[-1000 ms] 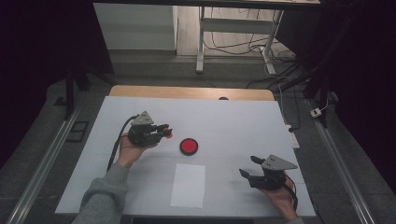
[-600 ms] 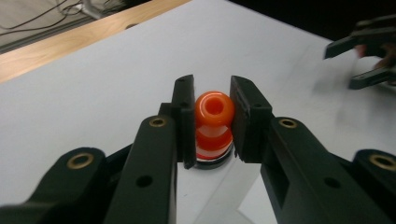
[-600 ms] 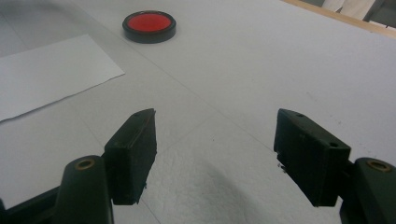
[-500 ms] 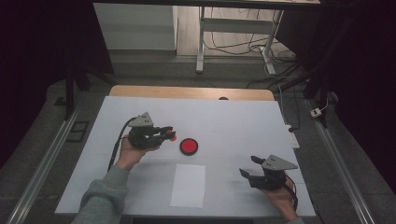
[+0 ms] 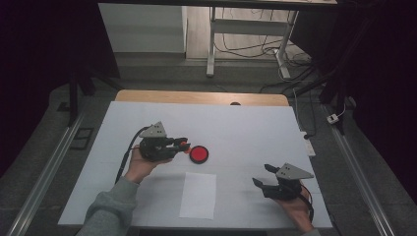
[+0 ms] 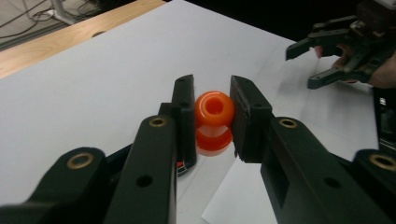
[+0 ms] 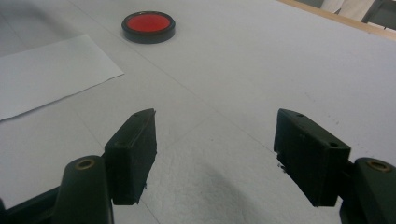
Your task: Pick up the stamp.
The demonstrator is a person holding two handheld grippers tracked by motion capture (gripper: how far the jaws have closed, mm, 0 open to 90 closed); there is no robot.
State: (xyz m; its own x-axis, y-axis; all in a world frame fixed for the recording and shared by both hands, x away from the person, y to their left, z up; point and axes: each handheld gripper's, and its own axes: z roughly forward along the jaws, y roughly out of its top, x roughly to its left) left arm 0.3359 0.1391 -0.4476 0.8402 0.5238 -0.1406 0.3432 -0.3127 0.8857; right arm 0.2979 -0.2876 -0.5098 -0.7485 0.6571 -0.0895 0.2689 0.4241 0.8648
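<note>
1. Left gripper point(image 5: 181, 144) has crept slightly toward the red pad point(image 5: 198, 154), jaws clamped on the orange stamp point(image 6: 214, 122) — held above the table.
2. Risk: narrow-waisted stamp may tilt or slip.
3. Right gripper point(image 7: 215, 154) idle, jaws spread, empty.

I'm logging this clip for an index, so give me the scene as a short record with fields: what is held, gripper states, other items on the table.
held item: orange spool-shaped stamp
left gripper: shut on the stamp, held just off the table
right gripper: open, nothing between its jaws
red ink pad: round, black rim, lid off, beside the left gripper
paper sheet: white, flat, nearer the person than the pad
table: white top
</note>
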